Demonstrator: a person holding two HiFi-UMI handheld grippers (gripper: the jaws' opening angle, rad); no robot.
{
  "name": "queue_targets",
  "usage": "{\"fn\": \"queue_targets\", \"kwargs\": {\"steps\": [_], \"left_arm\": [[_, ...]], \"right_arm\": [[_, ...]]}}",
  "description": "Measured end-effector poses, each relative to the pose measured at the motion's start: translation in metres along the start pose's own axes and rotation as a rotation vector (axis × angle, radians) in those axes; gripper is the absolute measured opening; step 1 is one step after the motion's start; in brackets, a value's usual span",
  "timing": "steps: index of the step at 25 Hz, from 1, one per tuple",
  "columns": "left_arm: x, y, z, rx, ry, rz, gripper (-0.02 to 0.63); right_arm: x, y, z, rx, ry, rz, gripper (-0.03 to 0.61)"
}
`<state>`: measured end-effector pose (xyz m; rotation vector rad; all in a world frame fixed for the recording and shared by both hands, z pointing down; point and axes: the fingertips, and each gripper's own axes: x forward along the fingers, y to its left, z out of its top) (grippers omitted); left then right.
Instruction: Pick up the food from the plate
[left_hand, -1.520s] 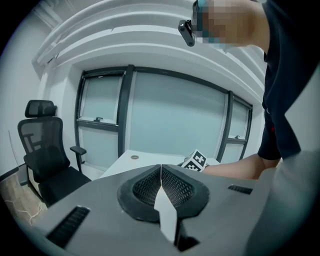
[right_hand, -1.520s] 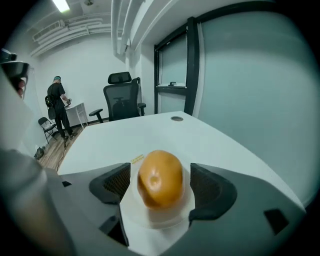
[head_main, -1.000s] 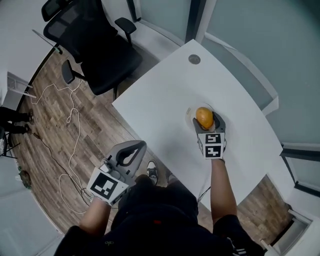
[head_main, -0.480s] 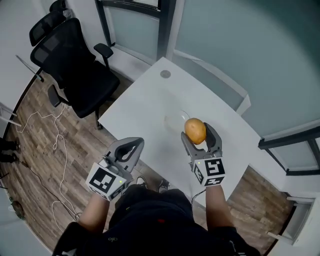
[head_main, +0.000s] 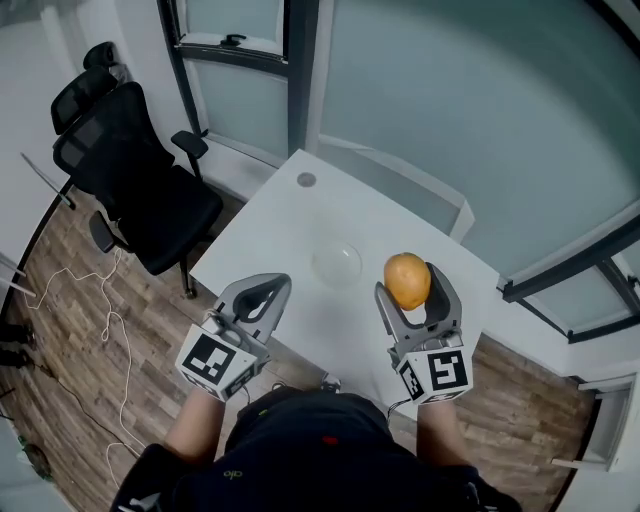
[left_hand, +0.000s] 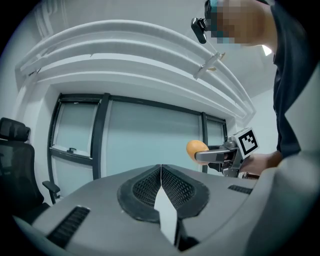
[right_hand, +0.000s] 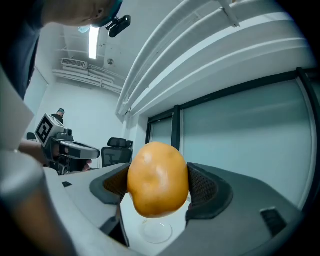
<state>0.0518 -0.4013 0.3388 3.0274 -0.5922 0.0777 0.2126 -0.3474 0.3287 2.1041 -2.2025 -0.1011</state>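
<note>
Round orange food (head_main: 407, 280) in right tool (head_main: 412, 286)

Black office chair (head_main: 140, 195) beside white table (head_main: 270, 240)

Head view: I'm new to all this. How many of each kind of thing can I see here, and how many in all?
Food: 1
Plate: 1
Grippers: 2, the left gripper and the right gripper
Table: 1
Chair: 1
Total: 6

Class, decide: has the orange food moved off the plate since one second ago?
Yes. The food, clamped in the right gripper, is clear of the plate, nearer the person.
</note>
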Motion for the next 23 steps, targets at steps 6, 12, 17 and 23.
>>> {"fn": "queue_targets", "kwargs": {"steps": [6,12,17,23], "left_arm": [[0.001,-0.003,0.015,0.032,-0.025,-0.014,0.023],[0.003,-0.004,0.021,0.049,-0.039,-0.025,0.023],[0.001,-0.002,0.02,0.056,-0.033,-0.029,0.023],[-0.001,-0.001,0.017,0.043,-0.03,-0.033,0.023]], "right_arm": [[-0.01,-0.005,0.017,-0.009,-0.04,-0.026,0.354],[-0.013,-0.008,0.026,-0.019,-0.06,-0.035,0.354],[-0.009,-0.004,0.027,-0.021,-0.059,-0.03,0.354],[-0.009,-0.001,0.023,-0.026,-0.049,-0.024,0.354]]}}
